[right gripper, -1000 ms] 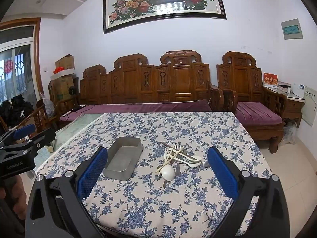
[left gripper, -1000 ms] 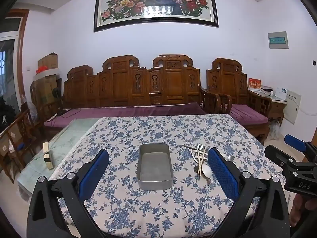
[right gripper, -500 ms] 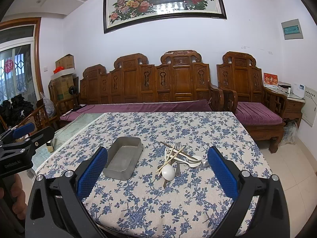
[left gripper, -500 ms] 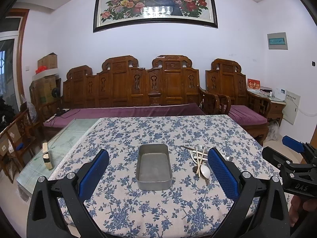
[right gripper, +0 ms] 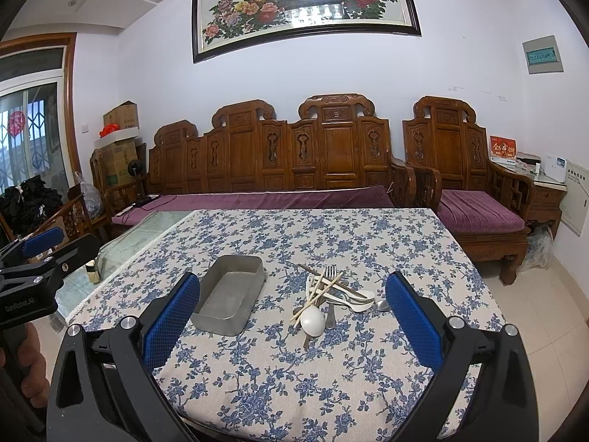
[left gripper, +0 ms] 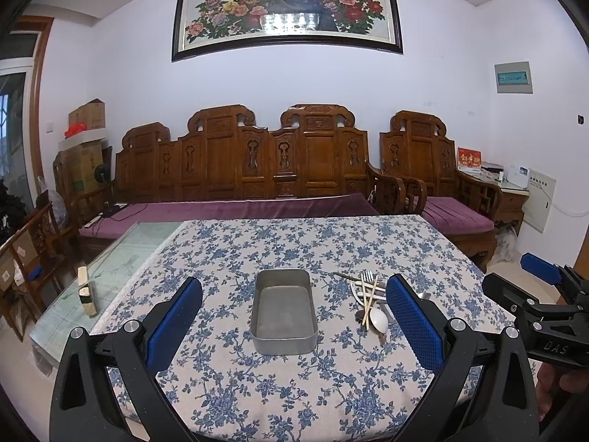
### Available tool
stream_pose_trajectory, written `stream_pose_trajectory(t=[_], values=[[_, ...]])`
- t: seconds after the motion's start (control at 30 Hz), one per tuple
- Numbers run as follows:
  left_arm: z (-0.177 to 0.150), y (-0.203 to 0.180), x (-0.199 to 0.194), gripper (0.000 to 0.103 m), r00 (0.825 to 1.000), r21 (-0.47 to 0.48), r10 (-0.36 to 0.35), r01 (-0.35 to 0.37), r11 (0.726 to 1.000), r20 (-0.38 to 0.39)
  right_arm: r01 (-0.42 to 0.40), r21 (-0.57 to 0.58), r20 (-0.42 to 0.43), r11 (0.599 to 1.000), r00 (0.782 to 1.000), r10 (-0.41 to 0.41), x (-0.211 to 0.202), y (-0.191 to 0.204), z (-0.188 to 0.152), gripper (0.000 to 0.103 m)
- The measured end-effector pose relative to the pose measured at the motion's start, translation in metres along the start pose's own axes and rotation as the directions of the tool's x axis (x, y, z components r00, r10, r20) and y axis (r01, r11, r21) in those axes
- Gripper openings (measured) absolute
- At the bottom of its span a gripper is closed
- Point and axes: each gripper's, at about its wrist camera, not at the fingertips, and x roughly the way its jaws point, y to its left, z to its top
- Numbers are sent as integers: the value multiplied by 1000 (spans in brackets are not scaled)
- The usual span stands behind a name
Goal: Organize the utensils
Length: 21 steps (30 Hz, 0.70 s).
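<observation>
Left gripper (left gripper: 294, 313): black frame arms showing round silver screw heads, each finger wearing a blue cross-hatched pad (left gripper: 414, 322). Right gripper (right gripper: 292, 315): matching black frame, silver screws, blue textured pads (right gripper: 171, 322). At 3 o'clock in the left wrist view, its body is showing white "DAS" lettering. At 9 o'clock in the right wrist view, white "GenRobot.AI" lettering is appearing.
</observation>
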Motion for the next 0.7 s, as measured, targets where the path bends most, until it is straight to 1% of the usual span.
stream_pose_trajectory(t=[0.7], values=[[0, 1, -1, 97, 1000, -2, -3, 3, 1000, -3, -1, 1, 1, 1000, 1000, 1, -1, 0, 1, 101]])
